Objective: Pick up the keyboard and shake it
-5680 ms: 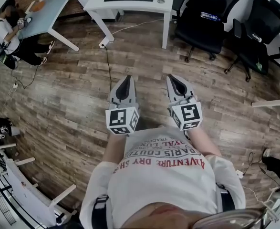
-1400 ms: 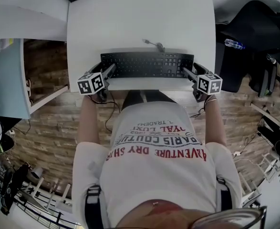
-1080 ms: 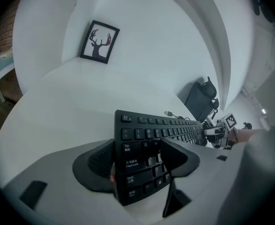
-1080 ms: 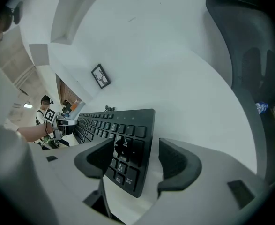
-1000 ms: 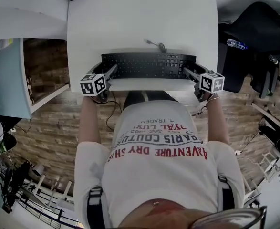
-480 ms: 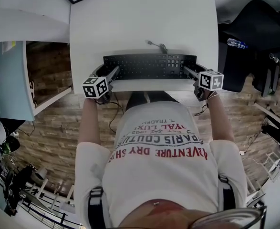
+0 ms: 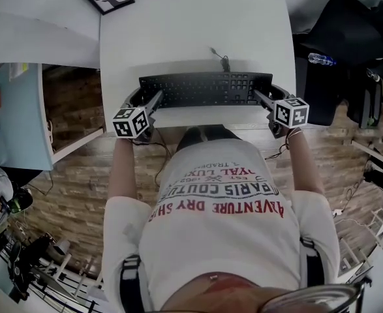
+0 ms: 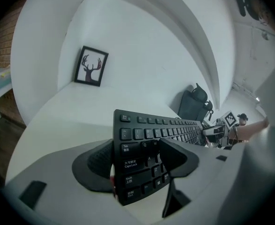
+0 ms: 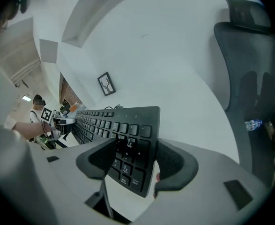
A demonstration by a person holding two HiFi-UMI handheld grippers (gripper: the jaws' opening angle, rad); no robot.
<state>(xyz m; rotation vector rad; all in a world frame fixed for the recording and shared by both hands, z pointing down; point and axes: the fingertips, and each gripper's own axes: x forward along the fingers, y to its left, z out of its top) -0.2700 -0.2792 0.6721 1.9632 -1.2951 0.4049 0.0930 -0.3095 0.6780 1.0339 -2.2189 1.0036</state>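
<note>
crosswise, keys up, the keyboard (image 7: 204,89) is clamped between left tool (image 7: 151,101) and right tool (image 7: 264,100), the latter's jaws just closing.

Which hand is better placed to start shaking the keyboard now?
Left, marginally. The left gripper is clamped on the Tab end of the keyboard; the right gripper has the number-pad end between jaws that have just been closing, so its grip looks less settled. Use both.
</note>
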